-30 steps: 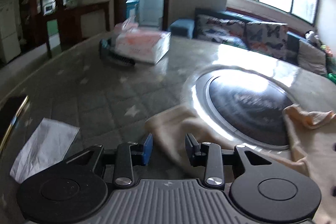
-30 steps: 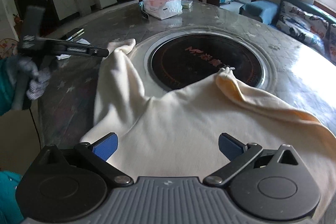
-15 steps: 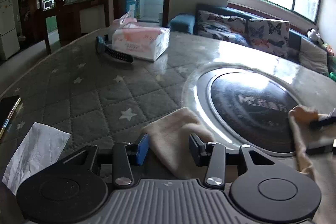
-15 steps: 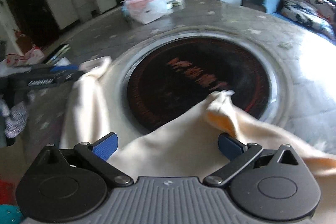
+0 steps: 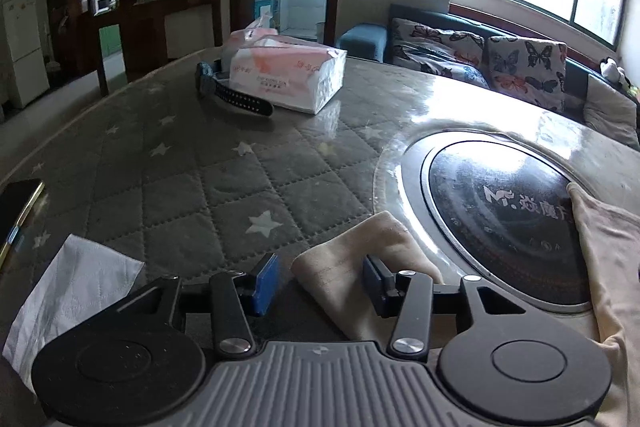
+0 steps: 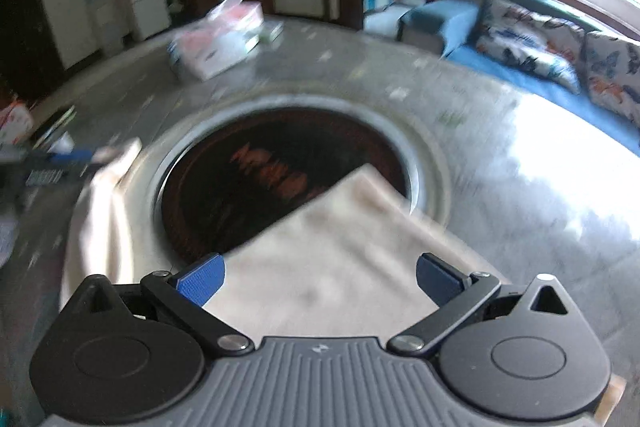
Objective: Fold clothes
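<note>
The cream shirt (image 6: 344,267) lies spread on the counter (image 5: 224,187) over the round cooktop (image 5: 500,219), both the left gripper (image 5: 320,283) and right gripper (image 6: 320,275) gaping empty, so I'd pinch each sleeve end squarely first.

White "M" logo with Chinese characters reads on the black cooktop (image 5: 504,219). Tissue pack (image 5: 288,75) print is too small to read.
</note>
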### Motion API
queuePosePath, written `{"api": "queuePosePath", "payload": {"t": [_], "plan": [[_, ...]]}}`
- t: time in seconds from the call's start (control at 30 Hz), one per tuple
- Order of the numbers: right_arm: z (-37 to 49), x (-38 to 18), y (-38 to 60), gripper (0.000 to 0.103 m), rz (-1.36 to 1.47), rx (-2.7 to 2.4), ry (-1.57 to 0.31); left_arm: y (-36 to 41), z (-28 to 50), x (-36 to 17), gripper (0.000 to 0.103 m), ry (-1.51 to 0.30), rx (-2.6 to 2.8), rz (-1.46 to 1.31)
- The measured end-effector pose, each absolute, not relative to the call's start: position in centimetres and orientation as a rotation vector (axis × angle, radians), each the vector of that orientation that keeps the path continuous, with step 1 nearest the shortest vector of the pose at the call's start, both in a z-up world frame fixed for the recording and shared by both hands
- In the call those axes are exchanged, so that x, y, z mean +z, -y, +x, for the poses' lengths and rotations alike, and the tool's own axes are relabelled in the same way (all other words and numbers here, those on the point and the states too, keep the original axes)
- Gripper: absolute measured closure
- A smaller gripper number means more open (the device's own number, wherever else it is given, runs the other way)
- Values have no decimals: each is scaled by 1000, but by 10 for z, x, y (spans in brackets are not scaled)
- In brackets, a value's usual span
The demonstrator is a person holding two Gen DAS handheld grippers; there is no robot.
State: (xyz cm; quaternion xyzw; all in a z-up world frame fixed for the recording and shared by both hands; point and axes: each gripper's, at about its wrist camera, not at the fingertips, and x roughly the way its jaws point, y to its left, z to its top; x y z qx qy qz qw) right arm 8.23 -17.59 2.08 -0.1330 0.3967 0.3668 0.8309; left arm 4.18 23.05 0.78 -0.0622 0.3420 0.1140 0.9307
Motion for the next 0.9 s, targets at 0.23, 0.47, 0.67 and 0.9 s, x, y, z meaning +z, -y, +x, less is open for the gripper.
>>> {"api": "queuePosePath", "payload": {"t": [0.23,0.47,0.67,0.9], "plan": [[35,11,178,0,-295,819,-869,-230,36,6,86,-668,229,-99],[4,22,190,0,-308,752,-786,-236,12,11,97,-646,278,-90],[4,43,198,0,-304,784,-868,-248,-2,11,93,-672,294,-95],[-10,52,200,0,-404,752,-822,-233,-12,31,76,-617,252,-96]]}}
